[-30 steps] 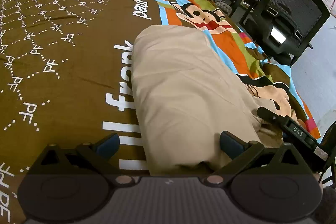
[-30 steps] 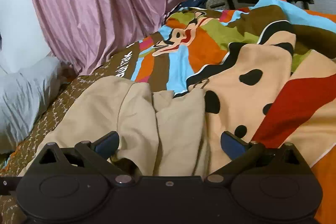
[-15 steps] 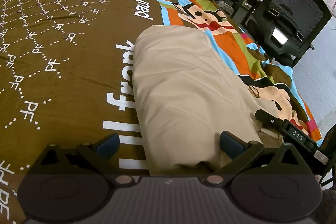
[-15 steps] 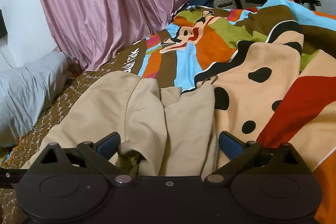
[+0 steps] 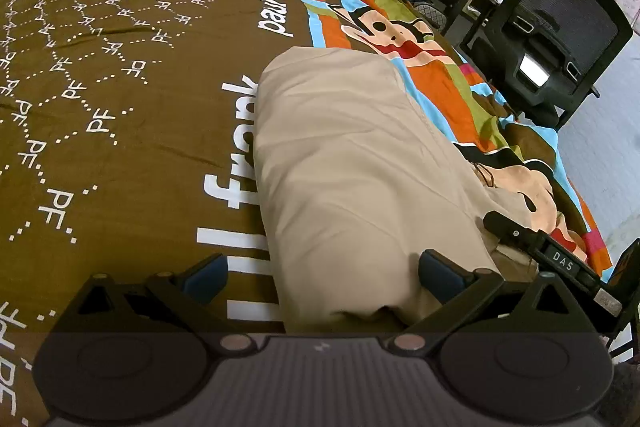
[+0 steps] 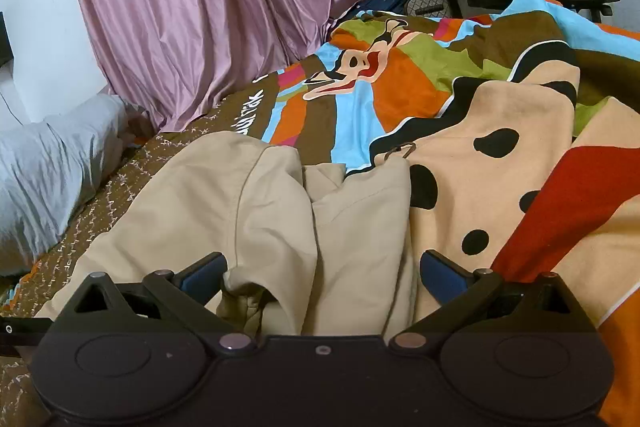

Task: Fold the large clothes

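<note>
Beige and soft, so prone to slip: lies as a long folded garment (image 5: 352,167) lengthwise on the bed (image 5: 120,107), partly on the brown lettered part of the cover, partly toward the striped cartoon part. Shows the left gripper (image 5: 322,271) spread wide at the near end, one finger over the cloth, the other out over bare cover; cannot tell of any contact. Shows the right gripper (image 6: 322,271) equally spread, holding nothing, straddling the other near corner of the garment (image 6: 260,211), at several unevenly overlapped layers gaping along the edge. Judging from that, risks most a shallow bite: closing on the top layer alone, then lifting and peeling the fold apart instead of carrying the whole bundle over. Risks next a bite too deep or too wide, especially on the left, taking cover along with cloth and dragging the bed's surface into the fold. Risks also an uneven lift between the two sides, skewing the crease and leaving the slack middle to sag and slide sideways. Looks thick enough to spring back open after release unless pressed flat. Includes a thin dark loop (image 6: 400,149) at the far edge of the cloth, too small to identify, apt to snag or trail out of the finished fold. Leaves little margin on the right, too, with layers stepped rather than flush.
</note>
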A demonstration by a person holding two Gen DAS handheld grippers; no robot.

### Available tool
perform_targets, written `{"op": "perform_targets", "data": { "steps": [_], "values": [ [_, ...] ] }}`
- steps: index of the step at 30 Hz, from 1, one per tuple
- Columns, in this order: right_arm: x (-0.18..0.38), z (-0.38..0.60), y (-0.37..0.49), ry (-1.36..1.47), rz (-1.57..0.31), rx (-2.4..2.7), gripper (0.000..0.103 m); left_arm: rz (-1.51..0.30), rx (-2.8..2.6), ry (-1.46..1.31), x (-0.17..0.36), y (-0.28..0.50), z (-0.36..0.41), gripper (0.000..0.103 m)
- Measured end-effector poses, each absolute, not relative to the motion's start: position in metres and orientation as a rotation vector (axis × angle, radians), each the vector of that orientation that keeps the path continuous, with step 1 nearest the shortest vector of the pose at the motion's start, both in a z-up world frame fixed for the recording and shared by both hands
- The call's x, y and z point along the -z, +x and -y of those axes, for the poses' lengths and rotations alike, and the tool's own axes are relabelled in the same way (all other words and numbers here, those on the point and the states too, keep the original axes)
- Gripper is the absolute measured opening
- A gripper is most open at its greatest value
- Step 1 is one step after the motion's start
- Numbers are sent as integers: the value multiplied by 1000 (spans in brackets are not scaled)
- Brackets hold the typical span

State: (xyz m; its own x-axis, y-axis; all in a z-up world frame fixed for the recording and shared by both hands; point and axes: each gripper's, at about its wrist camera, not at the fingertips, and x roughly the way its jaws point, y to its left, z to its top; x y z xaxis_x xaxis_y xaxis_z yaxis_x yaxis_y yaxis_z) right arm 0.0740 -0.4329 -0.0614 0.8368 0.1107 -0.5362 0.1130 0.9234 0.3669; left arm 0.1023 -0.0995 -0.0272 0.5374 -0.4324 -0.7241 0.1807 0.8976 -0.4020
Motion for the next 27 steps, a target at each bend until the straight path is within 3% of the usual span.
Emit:
{"op": "perform_targets", "data": {
  "steps": [15, 21, 27],
  "values": [
    [62, 433, 74, 397, -583, 1, 102, -946, 380, -317, 28, 104, 98, 103],
    [62, 433, 74, 396, -583, 2, 102, -930, 472, -518, 28, 126, 65, 102],
    [62, 433, 74, 402, -580, -1, 102, -1062, 495, -556, 56, 178, 57, 103]
  ]
}}
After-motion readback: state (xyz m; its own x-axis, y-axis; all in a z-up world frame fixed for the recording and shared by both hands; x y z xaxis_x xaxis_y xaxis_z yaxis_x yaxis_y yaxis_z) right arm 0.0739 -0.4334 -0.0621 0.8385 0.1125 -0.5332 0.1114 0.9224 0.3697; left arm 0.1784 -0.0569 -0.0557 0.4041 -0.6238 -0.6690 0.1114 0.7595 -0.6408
